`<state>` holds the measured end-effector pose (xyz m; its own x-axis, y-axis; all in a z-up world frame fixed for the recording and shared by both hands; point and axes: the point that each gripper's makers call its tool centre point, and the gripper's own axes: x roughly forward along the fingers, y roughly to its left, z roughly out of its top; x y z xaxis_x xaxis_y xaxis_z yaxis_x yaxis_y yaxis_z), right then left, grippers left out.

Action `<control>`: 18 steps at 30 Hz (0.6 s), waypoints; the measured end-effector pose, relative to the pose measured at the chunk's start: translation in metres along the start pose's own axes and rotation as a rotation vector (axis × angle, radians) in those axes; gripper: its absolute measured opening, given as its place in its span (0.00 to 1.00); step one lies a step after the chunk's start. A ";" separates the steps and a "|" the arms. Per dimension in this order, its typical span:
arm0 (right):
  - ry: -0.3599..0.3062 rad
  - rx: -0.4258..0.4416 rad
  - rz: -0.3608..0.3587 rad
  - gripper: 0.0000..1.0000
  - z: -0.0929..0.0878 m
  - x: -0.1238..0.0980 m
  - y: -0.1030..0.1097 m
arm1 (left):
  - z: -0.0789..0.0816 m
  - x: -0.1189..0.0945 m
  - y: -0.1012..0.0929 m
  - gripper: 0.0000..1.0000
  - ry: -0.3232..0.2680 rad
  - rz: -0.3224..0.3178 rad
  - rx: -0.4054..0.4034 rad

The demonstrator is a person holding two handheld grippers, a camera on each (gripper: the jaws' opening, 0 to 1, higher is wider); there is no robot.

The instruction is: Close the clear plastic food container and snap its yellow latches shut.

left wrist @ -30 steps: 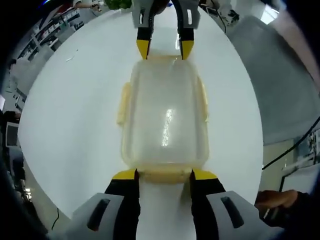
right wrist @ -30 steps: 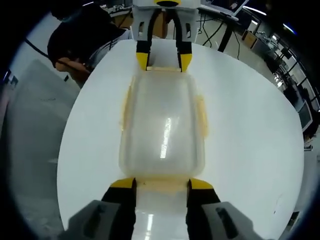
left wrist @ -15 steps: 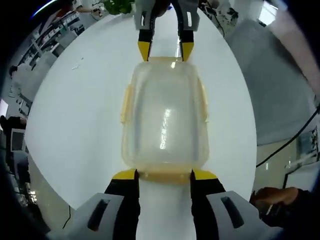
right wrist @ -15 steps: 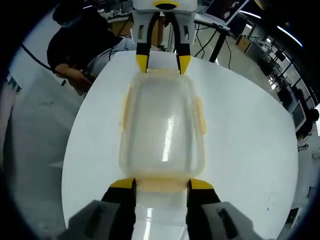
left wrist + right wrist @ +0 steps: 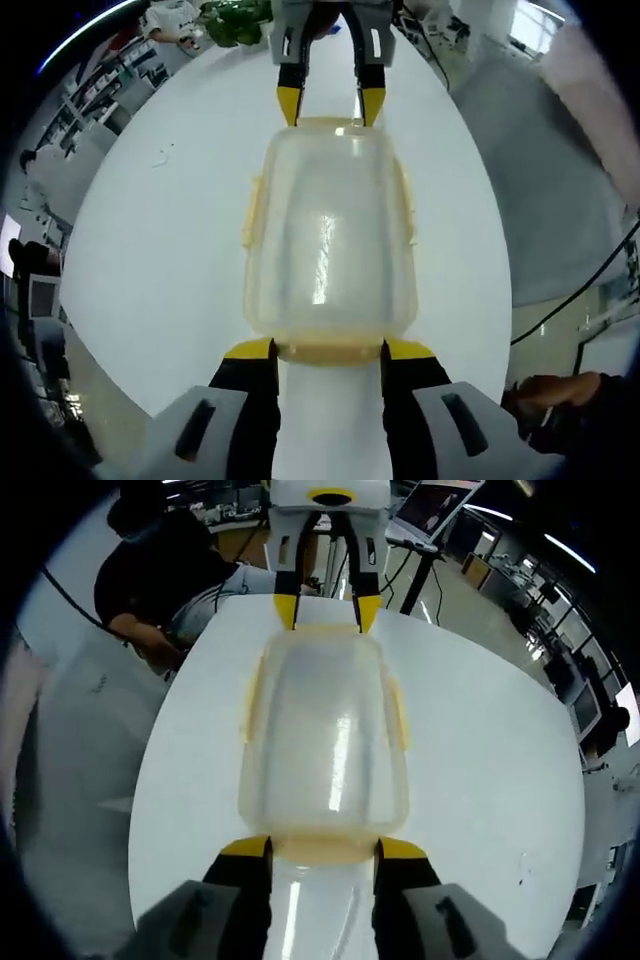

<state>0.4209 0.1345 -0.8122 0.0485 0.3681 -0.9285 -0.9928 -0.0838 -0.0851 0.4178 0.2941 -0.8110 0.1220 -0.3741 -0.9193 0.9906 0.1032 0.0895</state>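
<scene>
Clear plastic food container [image 5: 328,240] centred in frame on white round table [image 5: 150,250].
Lid on, yellow latches [image 5: 252,212] along edges; left gripper [image 5: 328,347] and right gripper [image 5: 322,846] spread, bracketing opposite short ends.

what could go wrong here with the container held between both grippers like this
1. The container sits between the left gripper and right gripper, each at one short end; uneven pushing may make it slide on the smooth white table.
2. The yellow side latches appear to stick outward, perhaps unsnapped; nothing is pressing them, so the lid might lift.
</scene>
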 end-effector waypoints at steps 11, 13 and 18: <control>0.008 0.019 -0.013 0.37 -0.023 -0.019 -0.005 | 0.029 0.002 0.009 0.37 -0.005 -0.005 0.029; 0.010 0.023 -0.014 0.37 -0.027 -0.021 -0.006 | 0.035 0.003 0.010 0.37 -0.005 -0.007 0.034; 0.026 0.032 -0.022 0.37 -0.040 -0.028 -0.008 | 0.051 0.006 0.014 0.37 0.002 -0.006 0.047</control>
<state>0.4323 0.0876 -0.8000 0.0732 0.3451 -0.9357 -0.9945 -0.0456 -0.0946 0.4354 0.2463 -0.7953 0.1165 -0.3728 -0.9206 0.9931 0.0579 0.1022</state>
